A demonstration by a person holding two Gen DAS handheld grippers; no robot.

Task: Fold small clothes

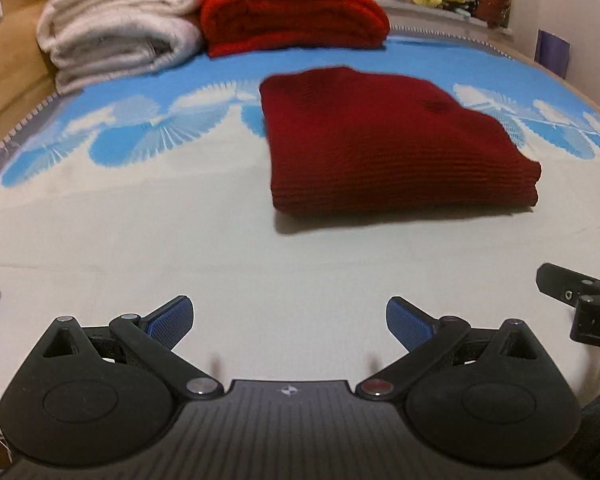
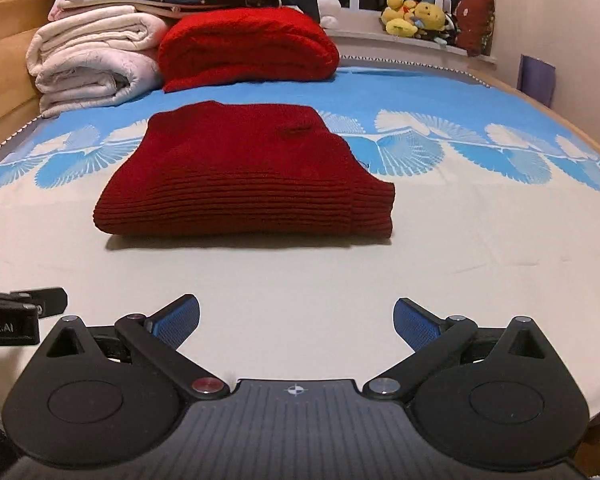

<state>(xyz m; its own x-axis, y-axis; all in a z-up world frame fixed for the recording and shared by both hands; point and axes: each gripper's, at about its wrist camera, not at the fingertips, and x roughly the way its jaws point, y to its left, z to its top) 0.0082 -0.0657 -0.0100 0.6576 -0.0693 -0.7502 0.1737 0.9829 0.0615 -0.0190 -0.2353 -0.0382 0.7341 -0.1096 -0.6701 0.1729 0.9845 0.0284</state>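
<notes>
Dark-red ribbed knit garment [image 2: 244,176], already folded into a flat, roughly square packet, lies on the cream part of the blue-and-white patterned bed cover [image 2: 480,248], ahead of both tools and touching neither. From the right gripper [image 2: 296,322] it sits ahead and slightly left of centre; from the left gripper [image 1: 290,322] it sits ahead and to the right, so the packet lies about between the two, w/ neither clearly nearer. Its near folded edge runs crosswise to both views; the long axis is hard to call (fisheye stretch), prob. left-to-right. Both pairs of tongs are spread wide w/ nothing between the blue pads, only bare cover under them. Judging by the tidy shape, this piece looks done, so the next move likely means shifting it or fetching another item.

Hard to make out:
- the left view is blurred, esp. the packet's edges
- how many layers the fold has, and what the small dark mark on top is
- behind it, a brighter red folded knit [image 2: 248,44] beside a rolled cream blanket [image 2: 92,64], both partly overlapped by other bedding
- each tool shows only as a cut-off black piece at the other view's edge
</notes>
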